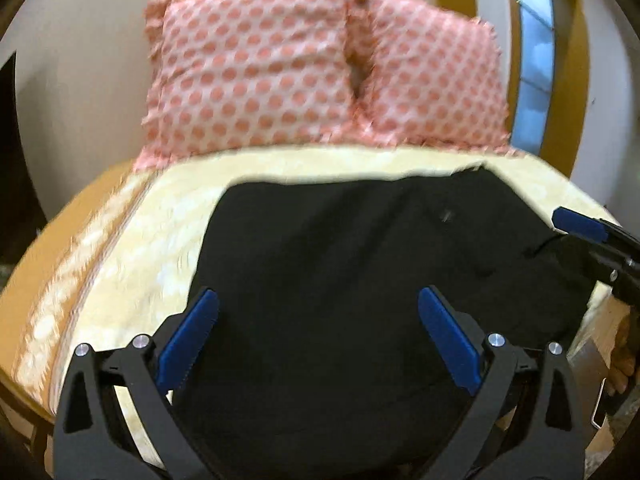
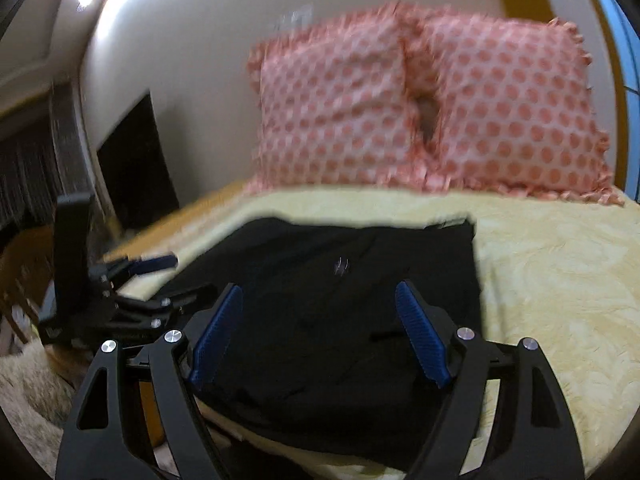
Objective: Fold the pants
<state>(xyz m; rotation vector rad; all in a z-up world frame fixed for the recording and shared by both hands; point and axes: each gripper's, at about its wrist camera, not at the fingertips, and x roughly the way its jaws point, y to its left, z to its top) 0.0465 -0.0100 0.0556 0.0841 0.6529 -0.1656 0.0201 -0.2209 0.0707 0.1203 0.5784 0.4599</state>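
Note:
Black pants [image 1: 340,280] lie folded into a flat rectangle on the pale yellow bedspread [image 1: 160,232]. My left gripper [image 1: 318,300] is open and empty, hovering over the near left part of the pants. My right gripper [image 2: 320,296] is open and empty above the near edge of the pants [image 2: 340,312]. The right gripper also shows at the right edge of the left wrist view [image 1: 580,224]. The left gripper shows at the left of the right wrist view [image 2: 152,264]. Both views are motion-blurred.
Two pink polka-dot pillows [image 1: 256,76] [image 2: 512,104] stand against the wall at the head of the bed. A wooden bed frame edge [image 1: 48,248] runs along the left. A dark doorway [image 2: 136,160] is at the left; a window [image 1: 536,52] at the right.

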